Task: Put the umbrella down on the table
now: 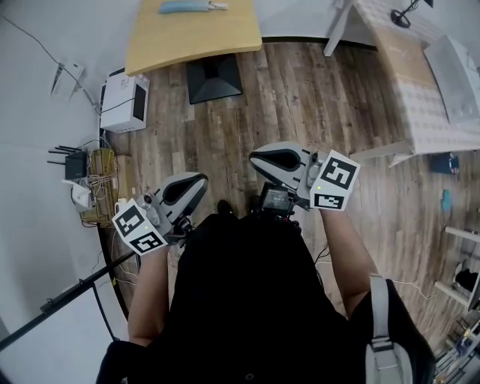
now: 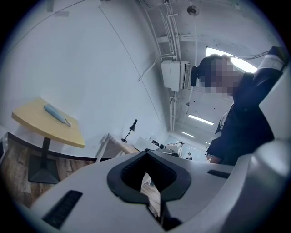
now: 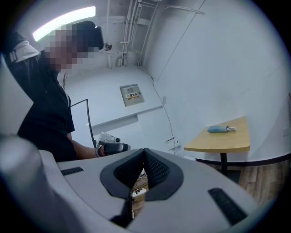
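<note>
Matt wooden table (image 1: 193, 37), wood-plank floor (image 1: 300, 97)

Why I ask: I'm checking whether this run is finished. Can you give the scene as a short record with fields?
umbrella: folded, light blue, lying flat on the yellow table
left gripper: shut, nothing between the jaws
right gripper: shut, nothing between the jaws
grippers versus table: both held close to the person, well away from the table
task state: umbrella looks already put down
</note>
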### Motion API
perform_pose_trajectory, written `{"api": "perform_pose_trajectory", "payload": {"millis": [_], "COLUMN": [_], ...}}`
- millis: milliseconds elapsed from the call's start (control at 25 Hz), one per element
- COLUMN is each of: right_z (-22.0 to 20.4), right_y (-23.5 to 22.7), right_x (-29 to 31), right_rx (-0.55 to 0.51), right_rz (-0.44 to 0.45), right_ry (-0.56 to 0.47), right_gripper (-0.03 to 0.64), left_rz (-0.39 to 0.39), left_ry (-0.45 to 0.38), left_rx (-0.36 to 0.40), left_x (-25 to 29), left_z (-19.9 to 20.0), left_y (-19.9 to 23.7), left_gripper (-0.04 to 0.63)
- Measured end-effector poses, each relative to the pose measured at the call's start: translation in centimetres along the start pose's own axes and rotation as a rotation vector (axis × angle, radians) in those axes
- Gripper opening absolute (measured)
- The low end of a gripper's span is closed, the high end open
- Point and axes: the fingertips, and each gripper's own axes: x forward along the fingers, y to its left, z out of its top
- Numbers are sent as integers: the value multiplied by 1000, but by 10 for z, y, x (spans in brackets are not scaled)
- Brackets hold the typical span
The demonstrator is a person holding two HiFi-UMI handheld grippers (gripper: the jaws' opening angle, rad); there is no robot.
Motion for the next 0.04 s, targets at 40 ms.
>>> {"api": "perform_pose_trajectory", "payload": {"millis": [40], "right_z": [1], "right_y": [0], "right_x": [2], "right_rx": [-5], "right_rz": [0], "right_ry": [0], "right_gripper": [18], "left_rz": [-1], "left_ry": [-1], "left_rx": [2], "left_x": [-1], "left_z": [0], "left_y": [0], "left_gripper": [12]}}
